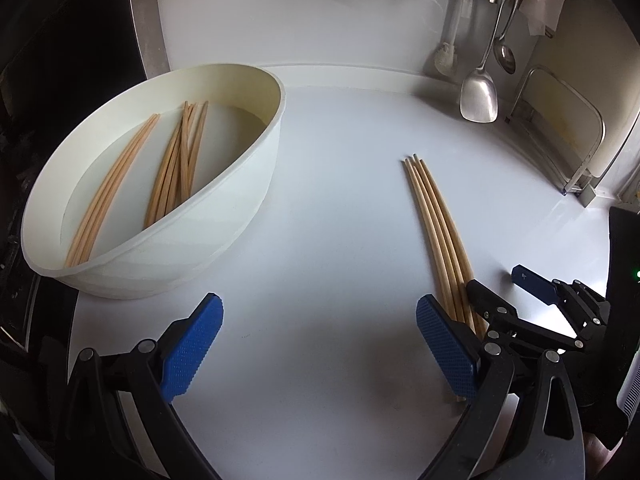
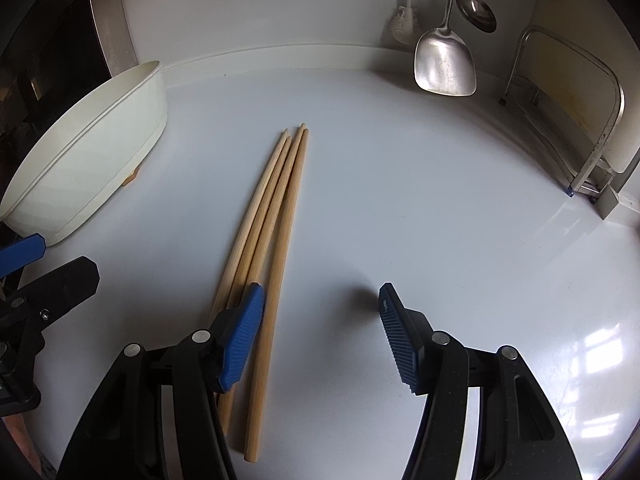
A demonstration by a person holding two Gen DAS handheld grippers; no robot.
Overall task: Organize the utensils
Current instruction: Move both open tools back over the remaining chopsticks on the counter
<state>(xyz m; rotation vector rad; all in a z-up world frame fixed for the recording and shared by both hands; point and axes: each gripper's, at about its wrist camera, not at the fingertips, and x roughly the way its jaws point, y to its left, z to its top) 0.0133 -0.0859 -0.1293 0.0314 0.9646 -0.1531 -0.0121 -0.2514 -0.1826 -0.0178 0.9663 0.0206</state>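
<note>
A white oval basin (image 1: 224,224) stands at the left of the white counter with several wooden chopsticks (image 1: 176,168) lying in it. Several more chopsticks (image 1: 436,232) lie bundled on the counter to its right. My left gripper (image 1: 320,320) hovers open over bare counter between basin and bundle, nothing between its blue pads. In the right wrist view my right gripper (image 2: 320,296) is open low over the near end of the loose chopsticks (image 2: 276,220). Its left pad (image 2: 244,332) covers most of them, and one stick runs just inside the gap, ungripped. The basin (image 2: 92,148) shows at the left.
A metal spatula (image 2: 444,64), a ladle (image 2: 478,10) and a white brush (image 2: 404,24) hang against the back wall. A metal rack (image 2: 576,120) holding a board stands at the right. A dark recess borders the counter on the left. My left gripper's finger (image 2: 24,248) shows there too.
</note>
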